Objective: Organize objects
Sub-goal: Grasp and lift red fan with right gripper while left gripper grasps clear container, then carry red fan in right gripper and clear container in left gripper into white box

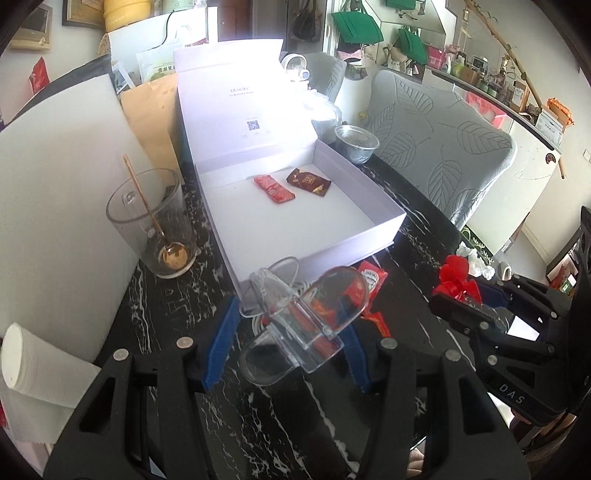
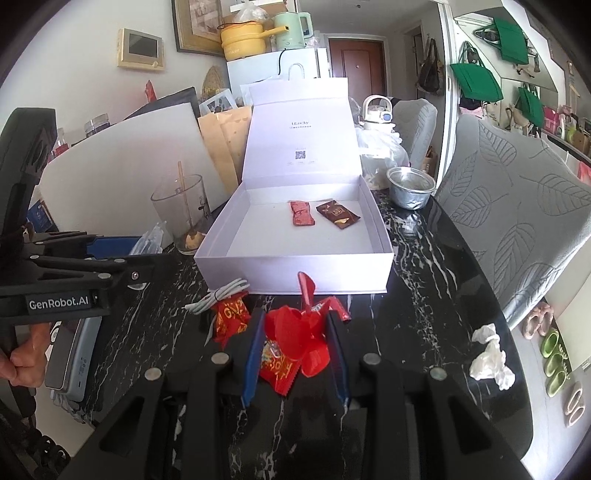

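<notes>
place: home dining room | cues: marble table (image 2: 424, 258); fabric-covered chair (image 2: 517, 206); kettle (image 2: 291, 29); slippers (image 2: 554, 354)

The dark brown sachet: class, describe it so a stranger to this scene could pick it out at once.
Find the open white box in the middle of the black marble table. Two small packets lie side by side on its floor near the back wall. The dark brown sachet is the right-hand one, with gold print, unlike the red packet beside it.

White box (image 2: 295, 273) open-topped, mostly bare; glass (image 1: 155, 229) crowds its left.
</notes>
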`<state>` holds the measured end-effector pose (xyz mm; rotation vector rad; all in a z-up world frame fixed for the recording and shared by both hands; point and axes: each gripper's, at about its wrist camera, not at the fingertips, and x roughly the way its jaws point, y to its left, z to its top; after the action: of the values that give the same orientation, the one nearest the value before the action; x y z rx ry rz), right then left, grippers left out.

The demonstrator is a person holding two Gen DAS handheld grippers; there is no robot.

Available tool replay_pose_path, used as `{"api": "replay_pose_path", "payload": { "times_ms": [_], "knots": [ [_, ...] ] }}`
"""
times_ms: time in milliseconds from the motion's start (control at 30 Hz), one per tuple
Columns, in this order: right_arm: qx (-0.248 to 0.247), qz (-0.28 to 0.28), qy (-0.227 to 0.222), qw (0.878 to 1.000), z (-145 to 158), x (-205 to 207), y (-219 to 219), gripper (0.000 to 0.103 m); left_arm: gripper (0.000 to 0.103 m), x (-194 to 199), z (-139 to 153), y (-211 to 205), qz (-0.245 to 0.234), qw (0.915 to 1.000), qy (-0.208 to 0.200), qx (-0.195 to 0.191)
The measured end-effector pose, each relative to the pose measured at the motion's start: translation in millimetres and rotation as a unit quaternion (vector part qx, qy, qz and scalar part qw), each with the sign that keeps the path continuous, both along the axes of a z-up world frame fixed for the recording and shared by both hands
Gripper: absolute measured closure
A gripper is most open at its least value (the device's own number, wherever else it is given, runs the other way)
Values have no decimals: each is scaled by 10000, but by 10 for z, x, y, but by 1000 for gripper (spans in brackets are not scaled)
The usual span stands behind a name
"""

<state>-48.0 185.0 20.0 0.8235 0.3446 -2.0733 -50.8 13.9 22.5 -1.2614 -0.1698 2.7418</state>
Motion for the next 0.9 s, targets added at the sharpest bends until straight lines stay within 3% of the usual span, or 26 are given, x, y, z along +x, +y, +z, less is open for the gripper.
{"api": "replay_pose_path", "payload": {
  "times_ms": [433, 900],
  "knots": [
    [-249, 326, -111, 9991, 235, -339, -264, 70, 51, -379, 190, 9, -134, 9998, 143, 7],
    [-294, 565, 196, 9978, 460, -636, -507, 70, 51, -824, 307, -1, -176, 9995, 243, -19]
  ]
}}
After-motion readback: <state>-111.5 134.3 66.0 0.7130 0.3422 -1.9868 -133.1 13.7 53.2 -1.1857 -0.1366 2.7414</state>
